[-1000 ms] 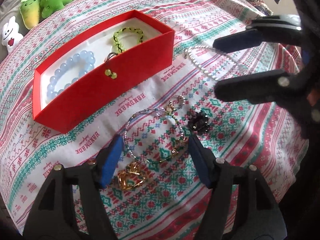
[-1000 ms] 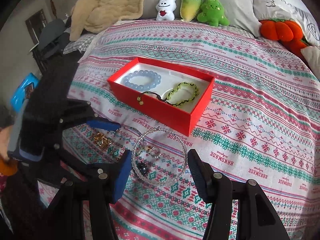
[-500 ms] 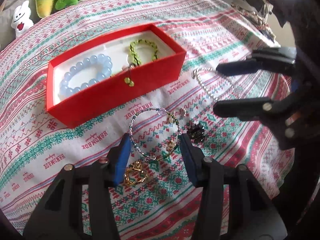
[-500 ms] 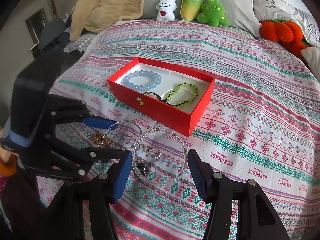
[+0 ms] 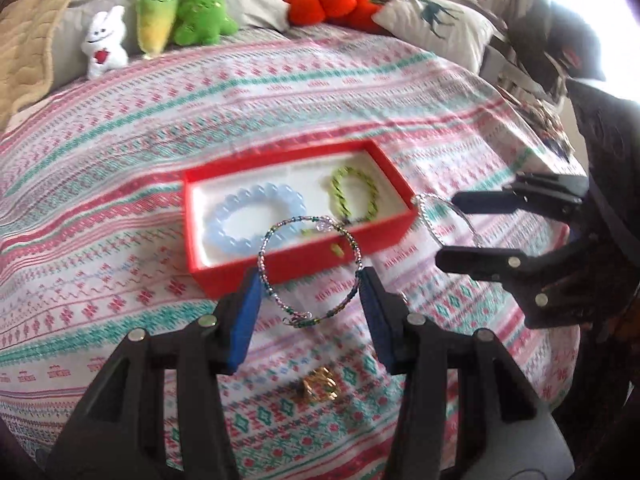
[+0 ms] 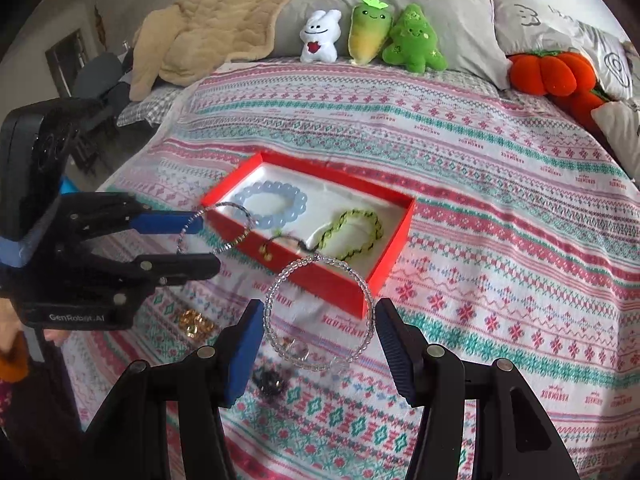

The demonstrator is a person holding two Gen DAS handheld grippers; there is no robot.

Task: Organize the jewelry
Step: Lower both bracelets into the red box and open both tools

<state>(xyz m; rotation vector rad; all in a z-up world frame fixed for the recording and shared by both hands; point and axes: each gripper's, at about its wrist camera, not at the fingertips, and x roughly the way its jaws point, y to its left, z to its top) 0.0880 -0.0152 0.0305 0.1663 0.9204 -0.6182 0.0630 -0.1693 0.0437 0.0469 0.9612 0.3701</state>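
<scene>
An open red box (image 5: pixel 304 260) (image 6: pixel 394 248) on the bedspread holds a blue bead bracelet (image 5: pixel 224 226) (image 6: pixel 298 202) and a green woven bracelet (image 5: pixel 374 196) (image 6: pixel 366 240). My left gripper (image 5: pixel 308 300) (image 6: pixel 202 242) is shut on a multicolour beaded bracelet (image 5: pixel 264 268) (image 6: pixel 188 226), lifted in front of the box. My right gripper (image 6: pixel 320 326) (image 5: pixel 452 226) is shut on a clear beaded bracelet (image 6: pixel 268 308) (image 5: pixel 426 216), lifted by the box's near corner.
A gold chain piece (image 5: pixel 320 386) (image 6: pixel 194 322), a dark flower piece (image 6: pixel 270 380) and small rings (image 6: pixel 294 348) lie on the bedspread below the grippers. Plush toys (image 6: pixel 372 36), an orange pumpkin plush (image 6: pixel 552 72), pillows and a tan blanket (image 6: pixel 216 20) are at the head of the bed.
Both grippers have closed on their bracelets and lifted them off the bedspread. The left gripper has risen and tilted up, so the box now lies straight ahead.
</scene>
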